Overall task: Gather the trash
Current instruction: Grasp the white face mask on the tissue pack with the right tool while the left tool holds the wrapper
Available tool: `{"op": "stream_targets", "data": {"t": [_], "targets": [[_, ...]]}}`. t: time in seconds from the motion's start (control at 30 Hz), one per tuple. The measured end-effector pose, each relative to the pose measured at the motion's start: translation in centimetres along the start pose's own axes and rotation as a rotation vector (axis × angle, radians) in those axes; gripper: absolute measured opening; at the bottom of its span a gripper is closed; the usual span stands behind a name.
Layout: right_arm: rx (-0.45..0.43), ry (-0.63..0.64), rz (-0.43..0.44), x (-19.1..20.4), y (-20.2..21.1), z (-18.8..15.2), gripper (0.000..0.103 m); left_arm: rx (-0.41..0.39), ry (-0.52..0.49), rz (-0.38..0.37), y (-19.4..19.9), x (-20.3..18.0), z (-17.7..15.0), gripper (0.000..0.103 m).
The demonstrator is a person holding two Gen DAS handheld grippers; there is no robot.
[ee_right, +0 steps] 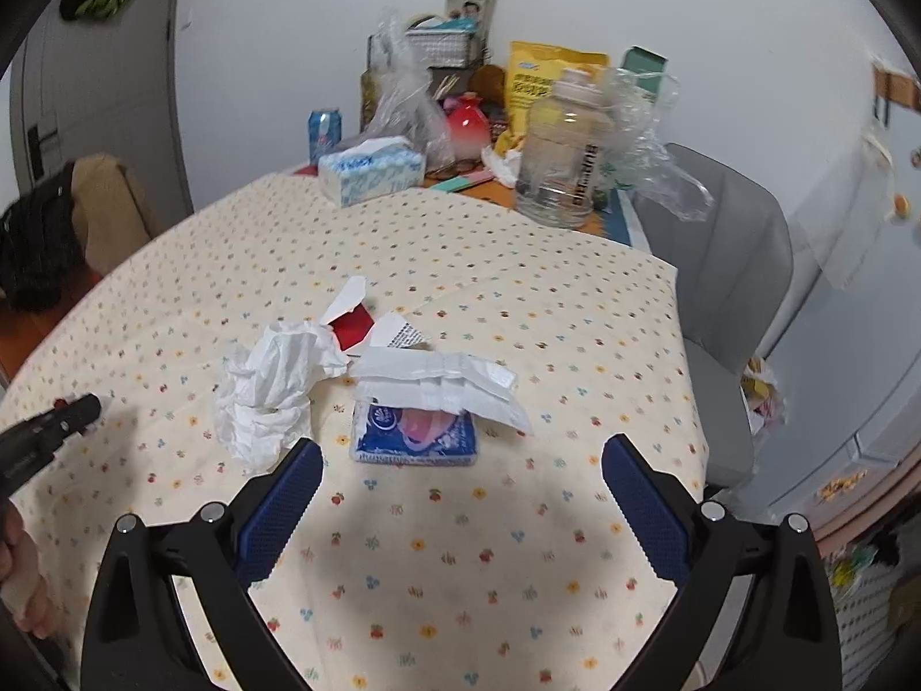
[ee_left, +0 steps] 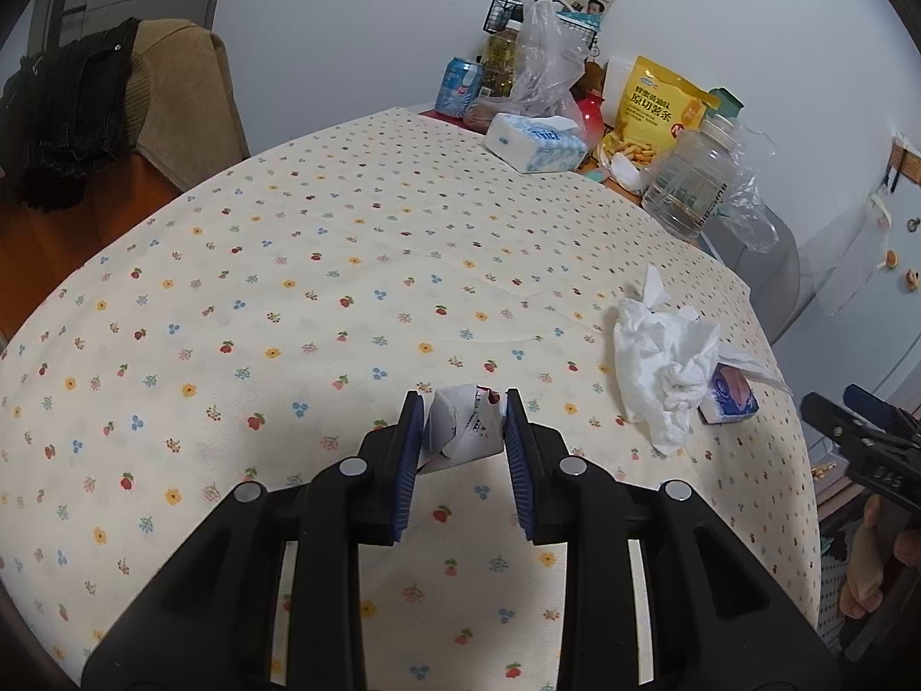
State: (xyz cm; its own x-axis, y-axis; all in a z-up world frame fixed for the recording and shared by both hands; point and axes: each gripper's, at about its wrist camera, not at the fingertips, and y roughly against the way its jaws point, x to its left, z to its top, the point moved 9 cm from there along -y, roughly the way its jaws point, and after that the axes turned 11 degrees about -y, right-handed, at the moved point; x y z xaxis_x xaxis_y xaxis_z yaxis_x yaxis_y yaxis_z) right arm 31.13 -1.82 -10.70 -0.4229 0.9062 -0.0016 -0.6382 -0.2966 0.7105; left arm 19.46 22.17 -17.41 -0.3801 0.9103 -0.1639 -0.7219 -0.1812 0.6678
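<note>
A crumpled paper scrap (ee_left: 460, 426) is clamped between the narrowly set pads of the left gripper (ee_left: 460, 449), above the floral tablecloth (ee_left: 288, 265). The right gripper (ee_right: 460, 512) is held wide apart and empty; a crumpled tissue (ee_right: 270, 386) lies at its eleven o'clock and a blue tissue packet (ee_right: 414, 437) at twelve.

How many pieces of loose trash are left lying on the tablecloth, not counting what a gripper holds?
3: a crumpled white tissue, a blue pocket-tissue pack right of it, and a torn red-and-white wrapper behind them. More may hide under the tissue.
</note>
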Motion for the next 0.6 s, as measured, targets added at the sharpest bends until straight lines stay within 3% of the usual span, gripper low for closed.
{"op": "stream_targets", "data": {"t": [0.2,0.4,0.5,0.53,0.57,0.6], "targets": [[0.034,0.114,-0.028,2.4,-3.0,0.0,0.095,0.011,0.028,-0.011,-0.9,1.1,-0.1,0.028],[0.033,0.147,-0.076,2.6,-4.5,0.6,0.086,0.020,0.051,-0.028,-1.6,1.3,-0.5,0.029],[0.045,0.167,-0.091,2.4,-5.0,0.7,0.062,0.022,0.052,-0.035,-1.6,1.1,-0.6,0.029],[0.050,0.167,-0.095,2.2,-5.1,0.7,0.043,0.021,0.052,-0.037,-1.5,1.0,-0.6,0.029],[0.041,0.158,-0.111,1.7,-4.8,0.8,0.031,0.019,0.049,-0.037,-1.4,1.0,-0.5,0.029],[0.028,0.145,-0.117,1.4,-4.3,1.0,0.008,0.016,0.046,-0.037,-1.2,0.8,-0.5,0.029]]}}
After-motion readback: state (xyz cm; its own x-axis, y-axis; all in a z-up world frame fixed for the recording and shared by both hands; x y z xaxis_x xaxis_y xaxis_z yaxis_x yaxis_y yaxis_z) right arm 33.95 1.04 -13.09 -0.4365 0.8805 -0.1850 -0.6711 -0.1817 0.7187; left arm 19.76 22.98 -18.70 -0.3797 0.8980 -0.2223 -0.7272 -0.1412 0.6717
